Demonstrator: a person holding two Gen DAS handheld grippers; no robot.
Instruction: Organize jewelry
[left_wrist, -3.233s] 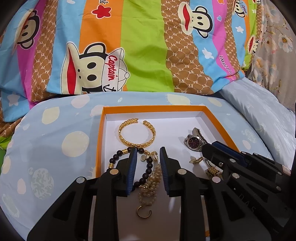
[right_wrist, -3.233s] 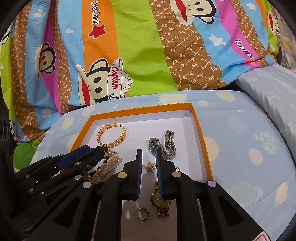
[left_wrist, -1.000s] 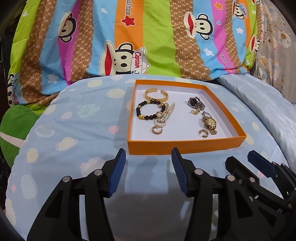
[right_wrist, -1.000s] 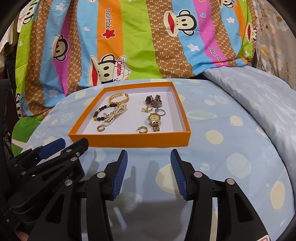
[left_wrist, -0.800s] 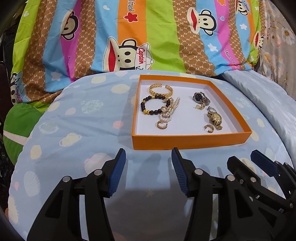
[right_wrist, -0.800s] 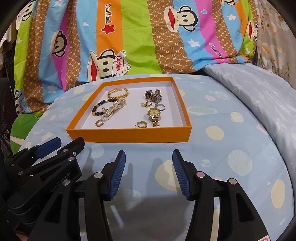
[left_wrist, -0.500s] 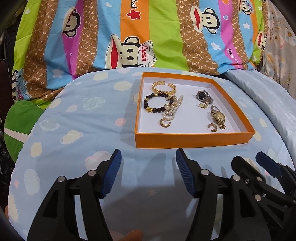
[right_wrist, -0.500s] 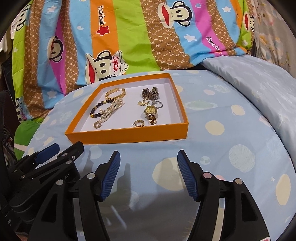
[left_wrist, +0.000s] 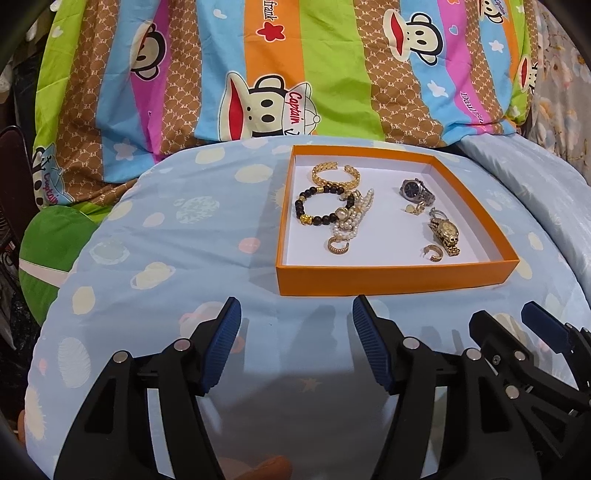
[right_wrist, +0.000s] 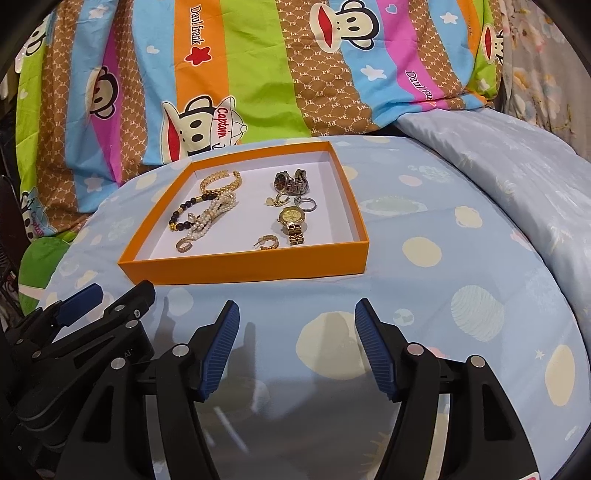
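Observation:
An orange tray (left_wrist: 395, 282) (right_wrist: 243, 267) with a white floor sits on the blue spotted cushion. In it lie a gold cuff bracelet (left_wrist: 335, 174), a black bead bracelet (left_wrist: 322, 210), a pearl strand (left_wrist: 352, 218), a silver watch (left_wrist: 416, 191), a gold watch (left_wrist: 445, 233) (right_wrist: 292, 221) and two gold hoop earrings (left_wrist: 338, 244) (left_wrist: 433, 253). My left gripper (left_wrist: 295, 341) is open and empty, held back from the tray's near wall. My right gripper (right_wrist: 297, 341) is open and empty, also short of the tray.
The round cushion (left_wrist: 166, 258) drops away at its left and near edges. A striped monkey-print quilt (left_wrist: 295, 66) rises behind it. A pale blue quilt (right_wrist: 517, 166) lies at the right. Each gripper shows at the side of the other's view.
Both grippers have pulled back out of the tray towards me and their jaws have opened wider. The jewelry in the tray has not moved in the last second.

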